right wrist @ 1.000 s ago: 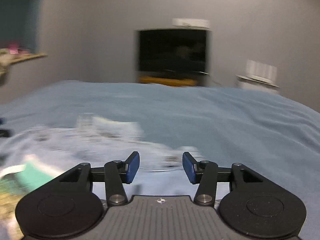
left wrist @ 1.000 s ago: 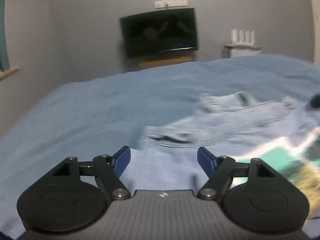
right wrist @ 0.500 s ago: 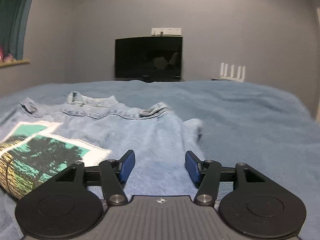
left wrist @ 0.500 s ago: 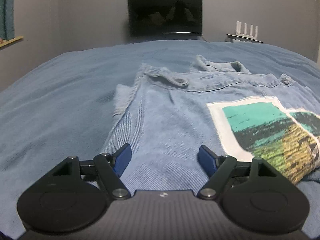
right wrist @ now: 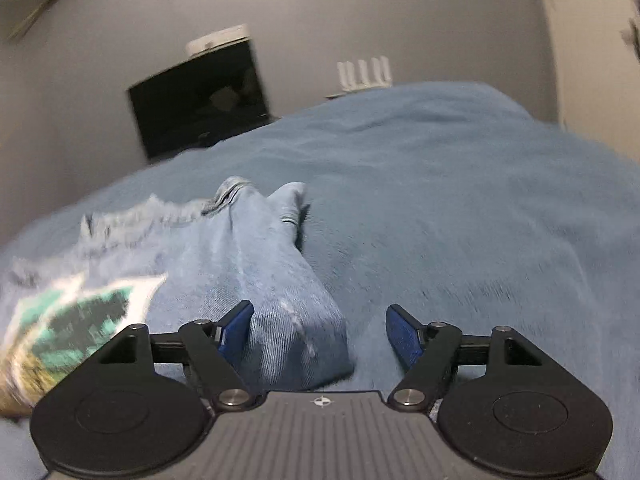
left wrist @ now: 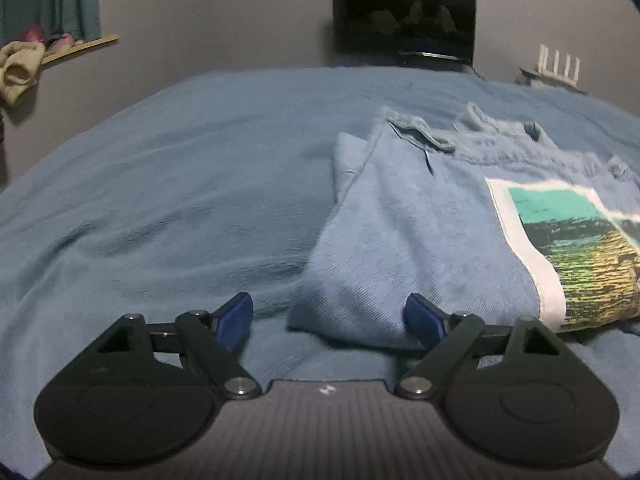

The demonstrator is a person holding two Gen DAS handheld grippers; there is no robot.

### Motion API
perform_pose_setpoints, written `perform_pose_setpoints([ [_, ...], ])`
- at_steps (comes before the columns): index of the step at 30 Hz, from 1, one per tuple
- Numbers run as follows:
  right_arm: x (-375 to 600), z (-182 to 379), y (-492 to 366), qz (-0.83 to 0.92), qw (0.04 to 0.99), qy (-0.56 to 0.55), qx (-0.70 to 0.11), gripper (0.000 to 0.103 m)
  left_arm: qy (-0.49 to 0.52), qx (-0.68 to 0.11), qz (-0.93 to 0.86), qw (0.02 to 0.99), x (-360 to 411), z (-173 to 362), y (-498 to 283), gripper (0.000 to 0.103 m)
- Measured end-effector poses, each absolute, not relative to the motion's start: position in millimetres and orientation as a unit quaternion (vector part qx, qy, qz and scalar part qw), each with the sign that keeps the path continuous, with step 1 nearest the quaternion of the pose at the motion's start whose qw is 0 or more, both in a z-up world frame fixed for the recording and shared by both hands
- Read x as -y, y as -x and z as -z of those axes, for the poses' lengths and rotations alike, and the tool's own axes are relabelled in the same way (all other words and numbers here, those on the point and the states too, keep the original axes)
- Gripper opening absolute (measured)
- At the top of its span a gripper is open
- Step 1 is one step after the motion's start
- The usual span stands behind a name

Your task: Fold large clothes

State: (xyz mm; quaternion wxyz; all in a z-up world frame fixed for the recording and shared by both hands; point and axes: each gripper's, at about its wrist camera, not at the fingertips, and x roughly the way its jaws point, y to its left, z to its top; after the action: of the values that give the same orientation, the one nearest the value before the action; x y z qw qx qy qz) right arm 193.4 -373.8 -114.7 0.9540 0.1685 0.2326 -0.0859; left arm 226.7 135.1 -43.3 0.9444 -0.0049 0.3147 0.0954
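A light blue denim jacket (left wrist: pixel 420 216) with a teal and yellow printed patch (left wrist: pixel 576 236) lies folded on the blue bedspread (left wrist: pixel 180 184). My left gripper (left wrist: pixel 330 316) hovers low at its near left corner; the jaws are opening, the corner lies between the blue pads, and neither pad presses on it. In the right wrist view the jacket (right wrist: pixel 248 264) runs away from me, its patch (right wrist: pixel 76 316) at the left. My right gripper (right wrist: pixel 320 332) sits over the near right corner with jaws opening, cloth between them and untouched by the pads.
A dark television (left wrist: pixel 404 20) stands against the grey wall beyond the bed. A white router (left wrist: pixel 558 66) sits on a shelf to its right. A wooden ledge (left wrist: pixel 80 46) with bundled cloth and a teal curtain is at the far left.
Both grippers moved outward and down to the jacket's near corners, left one leftward, right one rightward. Both sets of jaws stand wider. The right wrist view has rolled.
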Motion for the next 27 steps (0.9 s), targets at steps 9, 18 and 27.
perform_pose_setpoints([
  [9, 368.6, 99.9, -163.0, 0.061, 0.935, -0.272, -0.221, 0.071, 0.017, -0.297, -0.052, 0.953, -119.7, 19.2, -191.7, 0.084],
  [18, 370.8, 118.2, -168.6, -0.006, 0.873, -0.422, -0.246, 0.082, 0.197, -0.344, 0.036, 0.917, -137.2, 38.2, -206.8, 0.088],
  [27, 367.4, 152.1, -206.0, -0.018, 0.848, -0.462, -0.257, 0.083, 0.266, -0.331, 0.046, 0.904, -148.0, 71.7, -245.7, 0.088],
])
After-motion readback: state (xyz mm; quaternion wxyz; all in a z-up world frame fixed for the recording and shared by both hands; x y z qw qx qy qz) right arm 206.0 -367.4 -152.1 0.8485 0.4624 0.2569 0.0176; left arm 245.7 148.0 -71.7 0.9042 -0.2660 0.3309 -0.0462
